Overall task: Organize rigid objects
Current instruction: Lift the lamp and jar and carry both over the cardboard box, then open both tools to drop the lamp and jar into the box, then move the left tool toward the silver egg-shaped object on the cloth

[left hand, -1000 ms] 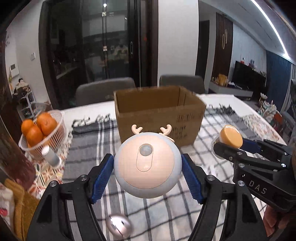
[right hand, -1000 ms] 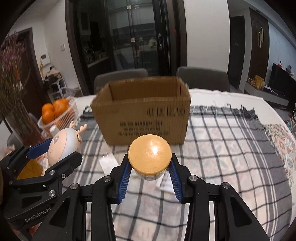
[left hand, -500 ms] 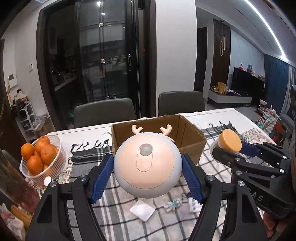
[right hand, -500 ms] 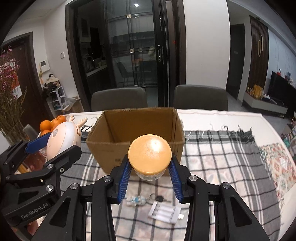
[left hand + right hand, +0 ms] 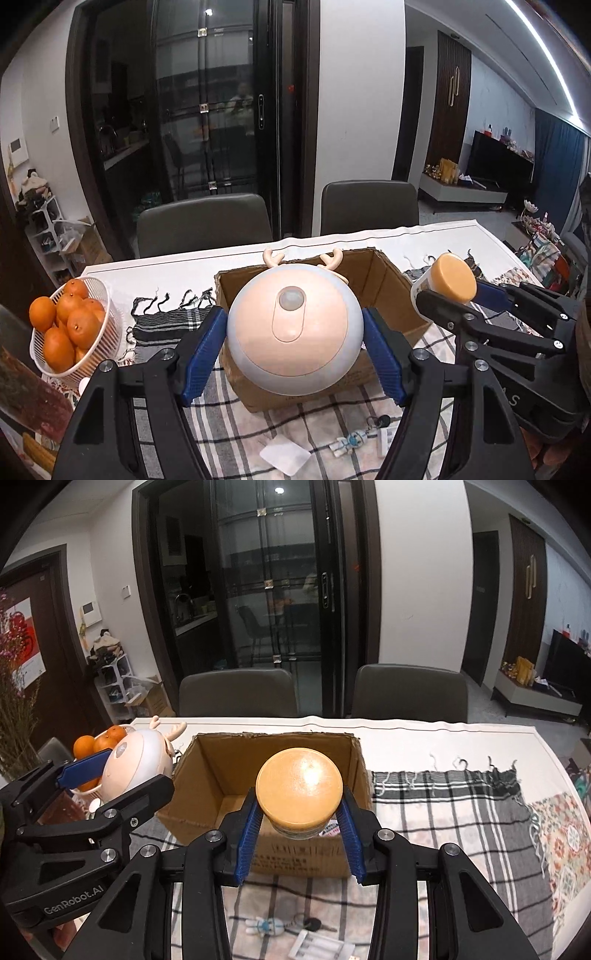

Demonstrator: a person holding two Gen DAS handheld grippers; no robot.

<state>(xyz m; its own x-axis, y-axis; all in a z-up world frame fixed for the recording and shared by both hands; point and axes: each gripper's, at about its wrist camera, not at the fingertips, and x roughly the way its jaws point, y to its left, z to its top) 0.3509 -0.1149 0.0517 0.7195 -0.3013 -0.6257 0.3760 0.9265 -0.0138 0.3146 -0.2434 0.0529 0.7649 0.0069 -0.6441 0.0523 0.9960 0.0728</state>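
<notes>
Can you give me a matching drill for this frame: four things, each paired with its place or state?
Things:
1. deer toy
2. jar
3. oranges
4. keychain

Places:
A. in the white basket
B. clamped in the right gripper
C. lying flat on the checked cloth, in front of the cardboard box
D. clamped in the left gripper

Pairs: 1-D, 2-B, 3-A, 4-C
</notes>
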